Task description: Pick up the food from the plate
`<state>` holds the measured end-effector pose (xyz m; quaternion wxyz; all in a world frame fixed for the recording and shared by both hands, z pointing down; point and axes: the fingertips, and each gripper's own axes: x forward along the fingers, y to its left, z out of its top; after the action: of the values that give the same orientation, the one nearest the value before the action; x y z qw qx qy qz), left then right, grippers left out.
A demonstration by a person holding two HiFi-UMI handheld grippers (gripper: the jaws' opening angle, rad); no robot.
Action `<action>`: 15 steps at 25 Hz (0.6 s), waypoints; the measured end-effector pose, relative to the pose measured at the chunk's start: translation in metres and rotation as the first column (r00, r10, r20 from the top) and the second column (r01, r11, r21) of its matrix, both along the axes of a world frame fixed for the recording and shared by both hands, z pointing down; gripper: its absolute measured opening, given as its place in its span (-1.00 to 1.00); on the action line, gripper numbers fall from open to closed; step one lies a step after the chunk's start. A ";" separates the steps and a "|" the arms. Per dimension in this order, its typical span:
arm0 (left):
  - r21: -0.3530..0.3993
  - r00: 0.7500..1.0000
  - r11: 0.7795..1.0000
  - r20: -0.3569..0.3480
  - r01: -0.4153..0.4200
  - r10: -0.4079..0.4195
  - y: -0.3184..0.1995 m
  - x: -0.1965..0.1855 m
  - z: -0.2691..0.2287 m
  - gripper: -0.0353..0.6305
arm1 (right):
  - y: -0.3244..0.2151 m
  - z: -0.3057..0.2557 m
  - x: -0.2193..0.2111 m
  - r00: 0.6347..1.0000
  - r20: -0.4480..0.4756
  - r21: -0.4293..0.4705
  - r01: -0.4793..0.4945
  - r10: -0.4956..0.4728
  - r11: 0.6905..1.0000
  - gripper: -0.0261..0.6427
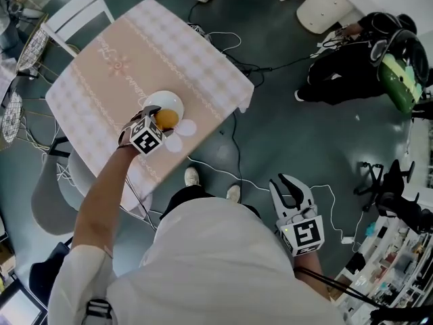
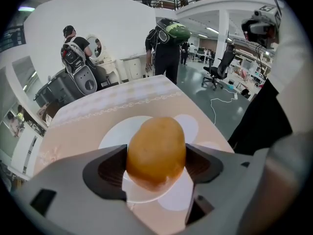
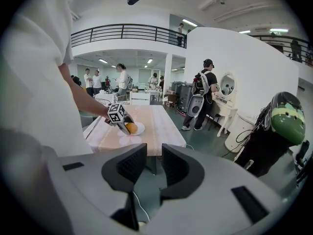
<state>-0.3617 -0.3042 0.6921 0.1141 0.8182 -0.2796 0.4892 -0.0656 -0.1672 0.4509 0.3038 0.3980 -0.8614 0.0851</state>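
1. My left fingers [image 2: 110,169] are spread wide, one on each side of the food [image 2: 156,151]. The dark pads sit close beside its flanks, and I see no squeeze on it.
2. The food is a smooth, tan-orange, egg-shaped lump. It rests on the white plate [image 2: 115,133], toward the side of the plate nearest me.
3. The plate lies on the table [image 1: 240,103], on a pale pink checked cloth [image 2: 93,109] and close to the table's near edge. Two pale round patches [image 2: 191,125] show on the cloth just beside the plate.
4. My left gripper [image 1: 157,126] leans in over the plate with its marker cube on top.
5. My right fingers [image 3: 128,168] are nearly together, with a slim gap and nothing between them. My right gripper [image 1: 292,193] hangs by my side, well apart from the table and above the dark floor [image 1: 304,134].
6. Cables [image 1: 233,46] trail across the floor beyond the table. A white chair [image 1: 78,12] stands at the table's far corner, and a person [image 2: 168,45] wearing a backpack stands past the table.
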 end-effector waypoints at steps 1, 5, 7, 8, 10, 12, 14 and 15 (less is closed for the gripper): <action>-0.002 1.000 1.000 -0.004 0.002 -0.002 0.001 0.001 0.000 0.23 | 0.002 0.000 0.001 1.000 -0.001 0.000 0.001 -0.001 1.000 -0.61; 0.025 1.000 0.999 -0.007 0.026 -0.026 0.007 0.008 -0.003 0.21 | 0.013 0.007 0.014 1.000 0.006 -0.002 -0.004 0.004 1.000 -0.61; 0.030 0.999 0.998 -0.016 0.047 -0.047 0.006 0.007 -0.007 0.21 | 0.015 0.006 0.014 1.000 0.006 -0.002 0.001 -0.001 1.000 -0.61; 0.032 0.998 0.998 -0.024 0.059 -0.059 0.006 0.007 -0.009 0.21 | 0.016 0.006 0.014 1.000 0.007 0.000 0.004 -0.004 1.000 -0.61; 0.034 0.995 0.995 -0.047 0.088 -0.087 0.005 0.006 -0.016 0.21 | 0.018 0.005 0.015 1.000 0.012 0.003 0.006 -0.006 1.000 -0.61; 0.041 0.991 0.992 -0.072 0.120 -0.117 0.005 0.007 -0.023 0.21 | 0.020 0.004 0.019 1.000 0.019 0.009 0.007 -0.008 1.000 -0.61; 0.050 0.984 0.987 -0.098 0.153 -0.147 0.004 0.008 -0.033 0.21 | 0.021 0.004 0.023 1.000 0.024 0.017 0.013 -0.014 1.000 -0.61; 0.052 0.980 0.984 -0.113 0.172 -0.165 0.004 0.009 -0.038 0.21 | 0.022 0.005 0.025 0.999 0.026 0.020 0.017 -0.018 1.000 -0.61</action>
<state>-0.3526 -0.3004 0.6540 0.1447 0.8200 -0.3564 0.4240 -0.0410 -0.1450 0.4556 0.2892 0.3922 -0.8696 0.0793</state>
